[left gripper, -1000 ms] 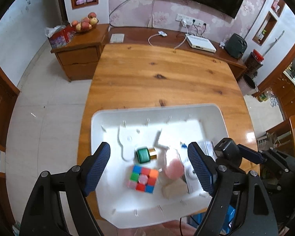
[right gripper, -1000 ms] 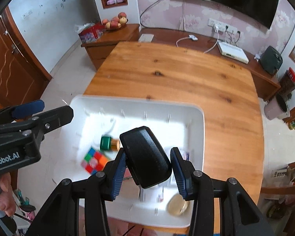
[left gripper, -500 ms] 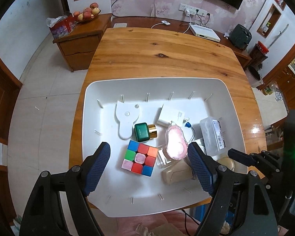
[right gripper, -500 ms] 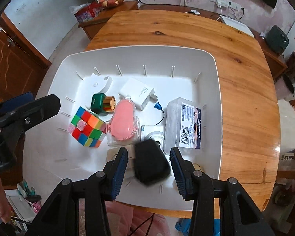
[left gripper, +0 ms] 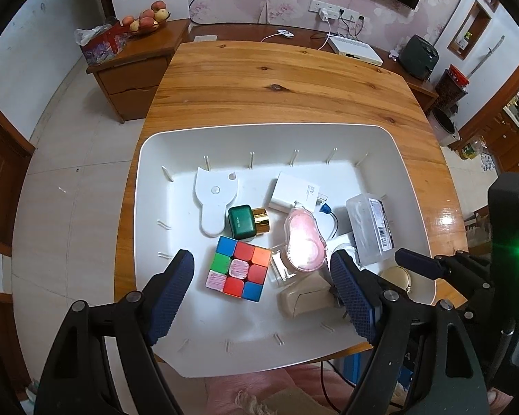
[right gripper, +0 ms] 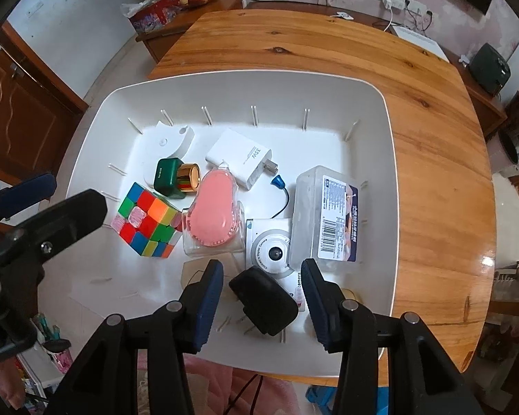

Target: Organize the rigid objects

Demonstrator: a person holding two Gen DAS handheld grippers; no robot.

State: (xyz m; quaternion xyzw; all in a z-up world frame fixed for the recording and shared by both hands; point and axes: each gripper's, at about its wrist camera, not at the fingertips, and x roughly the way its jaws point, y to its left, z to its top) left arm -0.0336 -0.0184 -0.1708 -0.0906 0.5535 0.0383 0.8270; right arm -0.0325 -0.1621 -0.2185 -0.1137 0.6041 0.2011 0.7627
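A white tray [right gripper: 391, 159] on the wooden table holds several rigid items. My right gripper [right gripper: 262, 266] hovers over its near edge, its jaws opening. A black rounded block [right gripper: 263, 306] lies on the tray floor between the fingers, with a gap on each side. Beyond it are a white toy camera [right gripper: 271, 249], a labelled clear box [right gripper: 328, 214] and a pink piece in a clear case [right gripper: 212, 212]. My left gripper [left gripper: 262, 259] hangs open above the colourful cube [left gripper: 238, 268] and grips nothing.
The tray [left gripper: 142, 186] also holds a white charger [left gripper: 294, 192], a green and gold bottle [left gripper: 247, 221], a flat white piece [left gripper: 212, 200] and a beige case [left gripper: 306, 299]. Bare wooden table [left gripper: 276, 83] stretches beyond it. A low cabinet with fruit [left gripper: 145, 24] stands at the back left.
My right gripper came down into the tray with the black block, which now lies loose between its fingers. My left gripper also sank closer to the tray.
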